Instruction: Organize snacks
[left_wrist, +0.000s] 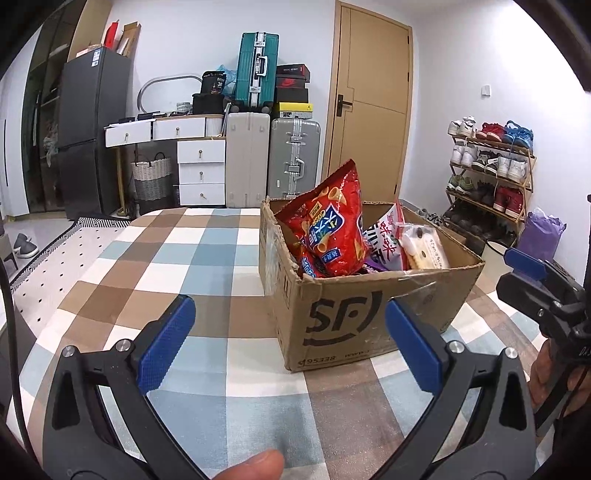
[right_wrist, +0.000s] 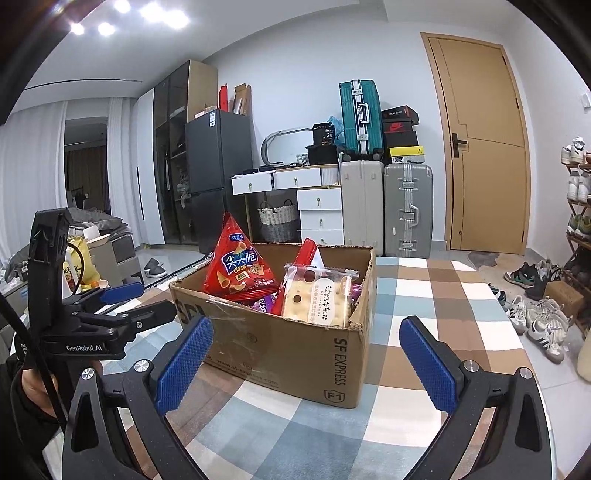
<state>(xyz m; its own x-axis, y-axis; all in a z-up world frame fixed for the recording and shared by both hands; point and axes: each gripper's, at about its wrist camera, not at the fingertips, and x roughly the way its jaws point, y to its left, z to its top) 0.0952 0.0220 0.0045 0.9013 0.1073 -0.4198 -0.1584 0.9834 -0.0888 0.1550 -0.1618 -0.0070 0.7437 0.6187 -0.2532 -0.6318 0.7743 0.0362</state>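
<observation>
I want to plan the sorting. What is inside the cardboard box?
In the cardboard box stand a red chip bag, a clear cracker packet, a white-red bag and something purple. Whatever lies beneath them is covered.

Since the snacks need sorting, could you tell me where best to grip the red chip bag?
Grip the red chip bag by its pointed top seal, coming from above: it stands upright, well clear of the box rim, while its lower part is wedged among other packets.

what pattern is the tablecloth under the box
Checked squares of brown, light blue and white on the tablecloth, best seen in the left wrist view.
</observation>
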